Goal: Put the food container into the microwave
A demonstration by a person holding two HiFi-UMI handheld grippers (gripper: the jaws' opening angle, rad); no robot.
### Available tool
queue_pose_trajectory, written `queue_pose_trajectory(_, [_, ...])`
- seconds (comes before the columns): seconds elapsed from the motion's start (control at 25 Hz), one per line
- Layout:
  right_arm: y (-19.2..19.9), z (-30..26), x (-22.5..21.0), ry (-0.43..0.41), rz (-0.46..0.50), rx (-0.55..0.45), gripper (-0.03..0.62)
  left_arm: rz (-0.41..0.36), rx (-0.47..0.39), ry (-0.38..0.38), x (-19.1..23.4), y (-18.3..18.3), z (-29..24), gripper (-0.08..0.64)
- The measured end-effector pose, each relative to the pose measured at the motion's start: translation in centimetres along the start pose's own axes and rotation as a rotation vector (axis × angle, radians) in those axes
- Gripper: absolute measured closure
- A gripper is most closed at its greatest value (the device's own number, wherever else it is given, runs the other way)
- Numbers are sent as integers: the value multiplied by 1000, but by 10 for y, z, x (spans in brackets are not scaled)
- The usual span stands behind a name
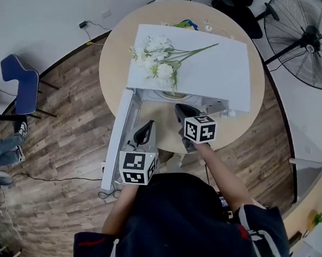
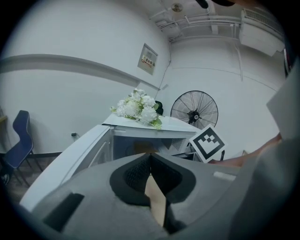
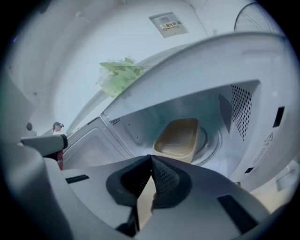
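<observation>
Just in front of the microwave [image 1: 218, 75], the left claw [image 2: 150, 155] is pinched closed on nothing. Beside it, the right claw [image 3: 151, 157] is likewise closed and empty. Past them, the tan food container [image 3: 180, 138] sits inside the microwave on its turntable, with the door [image 1: 119, 135] swung wide. White flowers [image 1: 157, 55] lie on the microwave's top.

Even, bright indoor light; strong fisheye edge distortion
</observation>
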State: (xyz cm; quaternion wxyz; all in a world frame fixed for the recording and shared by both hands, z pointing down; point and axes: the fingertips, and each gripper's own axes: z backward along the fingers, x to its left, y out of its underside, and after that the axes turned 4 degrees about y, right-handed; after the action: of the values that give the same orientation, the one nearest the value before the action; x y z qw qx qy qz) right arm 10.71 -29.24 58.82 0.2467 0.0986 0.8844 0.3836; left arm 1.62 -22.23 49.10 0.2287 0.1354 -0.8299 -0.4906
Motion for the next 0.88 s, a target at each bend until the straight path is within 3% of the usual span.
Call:
queue_pose_trajectory(0.2, [-21, 31, 11, -7, 66, -64, 581, -45, -48, 23, -9, -23, -4, 545])
queue_pose_trajectory(0.88, [-127, 141, 18, 41, 109, -360, 581, -248, -227, 101, -44, -116, -13, 545])
